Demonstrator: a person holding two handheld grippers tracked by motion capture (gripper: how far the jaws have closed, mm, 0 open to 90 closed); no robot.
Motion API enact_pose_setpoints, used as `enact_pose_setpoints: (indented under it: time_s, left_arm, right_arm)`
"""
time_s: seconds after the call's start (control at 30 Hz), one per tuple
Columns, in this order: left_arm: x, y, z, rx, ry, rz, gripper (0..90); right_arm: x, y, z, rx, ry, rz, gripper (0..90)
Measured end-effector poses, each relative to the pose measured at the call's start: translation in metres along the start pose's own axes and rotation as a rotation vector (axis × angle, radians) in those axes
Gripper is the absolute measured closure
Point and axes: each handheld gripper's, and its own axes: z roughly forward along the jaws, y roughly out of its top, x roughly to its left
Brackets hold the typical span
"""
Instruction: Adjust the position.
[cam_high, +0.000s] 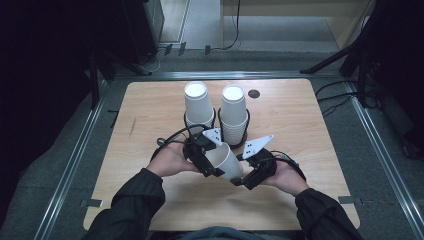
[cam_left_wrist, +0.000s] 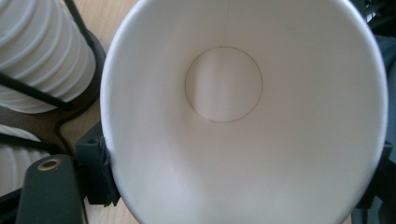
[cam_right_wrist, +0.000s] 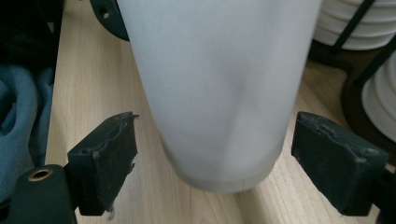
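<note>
A white paper cup (cam_high: 226, 160) lies tilted above the table's middle, its mouth toward the left hand. My left gripper (cam_high: 210, 158) is shut on the cup's rim end. In the left gripper view I look straight into the cup (cam_left_wrist: 233, 116), with one black jaw pad (cam_left_wrist: 95, 168) pressed against its rim. My right gripper (cam_high: 246, 178) stands open around the cup's base end. In the right gripper view its two pads (cam_right_wrist: 109, 156) flank the cup's bottom (cam_right_wrist: 219, 93) with a gap on each side.
Two stacks of white cups (cam_high: 198, 102) (cam_high: 234, 114) stand in black wire holders (cam_high: 200, 125) just behind the hands on the wooden table (cam_high: 150, 115). The stacks lie close by in the left gripper view (cam_left_wrist: 42, 56) and the right gripper view (cam_right_wrist: 359, 23). A small dark disc (cam_high: 254, 93) is set into the tabletop.
</note>
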Motion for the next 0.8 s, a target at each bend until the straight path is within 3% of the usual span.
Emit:
enact_pose_setpoints:
  time_s: [0.23,0.5,0.8]
  left_arm:
    - [-0.0045,0.0054,0.0004,0.007,-0.007,0.008,15.0]
    - [-0.0074,0.0054,0.0013,0.016,-0.005,0.004,14.2]
    - [-0.0083,0.0013,-0.0023,-0.042,0.002,0.022,9.2]
  right_arm:
    - [0.0040,0.0026,0.0080,0.002,0.001,-0.025,14.9]
    - [0.0052,0.0066,0.0104,-0.014,0.007,-0.036,22.2]
    - [0.0065,0.0099,0.0072,-0.024,0.006,-0.051,23.5]
